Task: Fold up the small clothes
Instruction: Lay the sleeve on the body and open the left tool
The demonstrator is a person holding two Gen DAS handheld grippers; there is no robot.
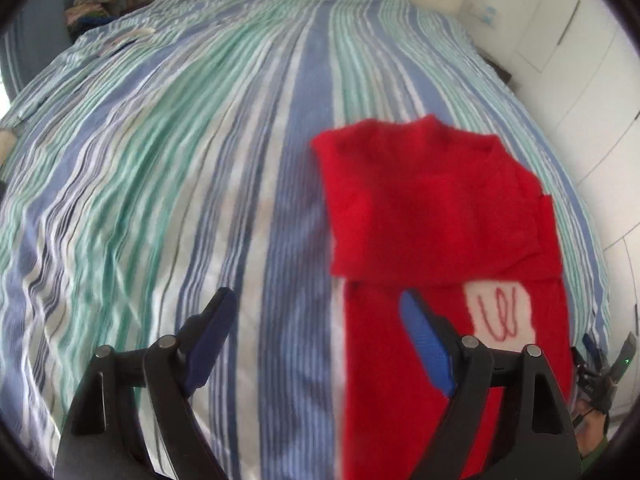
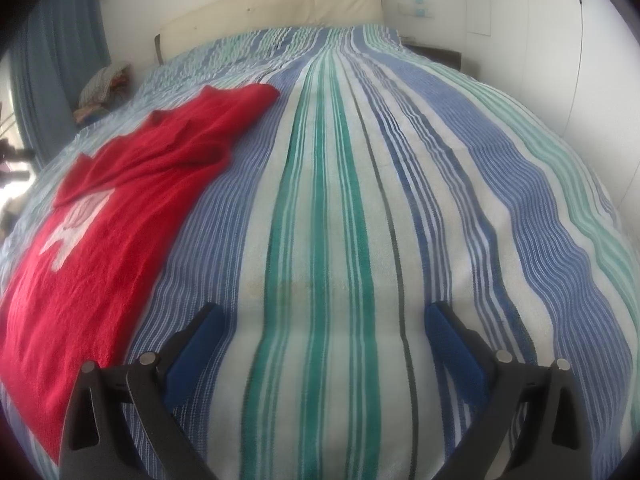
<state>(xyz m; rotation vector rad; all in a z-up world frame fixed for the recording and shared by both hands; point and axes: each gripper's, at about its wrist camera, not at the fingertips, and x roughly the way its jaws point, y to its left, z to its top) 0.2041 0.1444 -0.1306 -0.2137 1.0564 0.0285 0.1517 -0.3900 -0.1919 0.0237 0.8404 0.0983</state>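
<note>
Jumper lies part-folded on striped bedspread; I hold left tongs and right tongs agape, empty

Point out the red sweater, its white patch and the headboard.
red sweater (image 1: 432, 200): left wrist view, folded-over upper part.
white patch (image 1: 500, 314): left wrist view, patch centre.
headboard (image 2: 280, 6): right wrist view, cream front.

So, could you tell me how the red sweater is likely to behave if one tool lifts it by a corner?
The red sweater will probably flop and sag: it lies limp and creased on the striped bedspread. Its folded-over top would likely fall open. The fuzzy knit looks grippy, not slippery.
</note>
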